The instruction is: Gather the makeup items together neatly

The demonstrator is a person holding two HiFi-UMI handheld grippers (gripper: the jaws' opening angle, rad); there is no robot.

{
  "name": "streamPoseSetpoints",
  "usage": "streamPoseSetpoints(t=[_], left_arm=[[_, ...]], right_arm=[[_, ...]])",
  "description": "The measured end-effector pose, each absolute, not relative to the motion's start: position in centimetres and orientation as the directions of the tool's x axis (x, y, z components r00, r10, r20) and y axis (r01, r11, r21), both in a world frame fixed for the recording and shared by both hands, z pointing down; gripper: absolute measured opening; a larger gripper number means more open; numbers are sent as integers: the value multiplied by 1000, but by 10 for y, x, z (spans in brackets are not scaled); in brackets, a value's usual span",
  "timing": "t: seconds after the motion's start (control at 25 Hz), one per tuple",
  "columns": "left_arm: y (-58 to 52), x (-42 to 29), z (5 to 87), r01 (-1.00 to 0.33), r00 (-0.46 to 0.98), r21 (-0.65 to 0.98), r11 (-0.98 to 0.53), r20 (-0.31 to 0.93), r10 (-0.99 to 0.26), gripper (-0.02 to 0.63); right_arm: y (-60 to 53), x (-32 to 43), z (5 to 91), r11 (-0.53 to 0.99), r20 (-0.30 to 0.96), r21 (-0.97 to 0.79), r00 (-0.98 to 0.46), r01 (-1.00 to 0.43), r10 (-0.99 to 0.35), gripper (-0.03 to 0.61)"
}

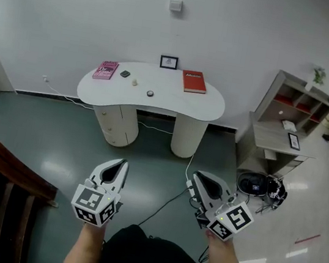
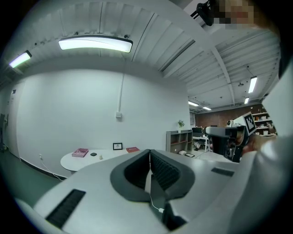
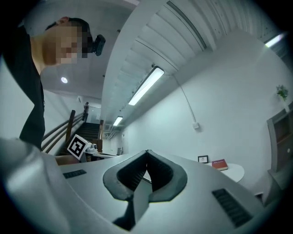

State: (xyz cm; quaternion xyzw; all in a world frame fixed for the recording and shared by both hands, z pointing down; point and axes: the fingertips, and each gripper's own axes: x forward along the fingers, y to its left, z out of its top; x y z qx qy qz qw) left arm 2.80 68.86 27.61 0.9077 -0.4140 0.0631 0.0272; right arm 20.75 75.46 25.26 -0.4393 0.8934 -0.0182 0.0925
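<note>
Since we stand well apart from the white table (image 1: 205, 106), the step in hand is, as we judge, only the approach. Both grippers are clenched and empty. The left gripper (image 1: 124, 163) and the right gripper (image 1: 196, 177) each have the jaws pressed together with nothing between them.

The makeup items lie on the table at twelve o'clock from us: a small dark piece (image 1: 124, 74), a small pale piece (image 1: 134, 82) near it, and a round dark piece (image 1: 150, 93) toward the front edge. What each one is exactly, we cannot tell from so far.

To do it well, we should walk close first, release the jaws only above the table, and choose one free spot for gathering.

On the table a pink book (image 1: 105, 69) lies at ten o'clock, a red book (image 1: 194, 82) at two o'clock, and a picture frame (image 1: 168, 62) at the back. The floor (image 1: 39, 139) is dark green and shiny, and a cable (image 1: 162, 205) on it could catch our feet. A shelf (image 1: 291, 111) stands at two o'clock and a wooden rail (image 1: 5, 161) at nine o'clock.
</note>
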Motion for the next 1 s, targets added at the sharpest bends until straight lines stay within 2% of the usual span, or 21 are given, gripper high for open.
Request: streamPoseSetpoints(t=[0.44,1.0], left_arm=[[638,9,287,-780,621,13,-625,134,-772,14],[475,-55,306,-781,624,74,-620,153,-767,14]], right_arm=[[702,193,265,644,-129,-149,-631,-751,-765,35],[531,132,291,622,-36,-258,-636,-739,-771,37]])
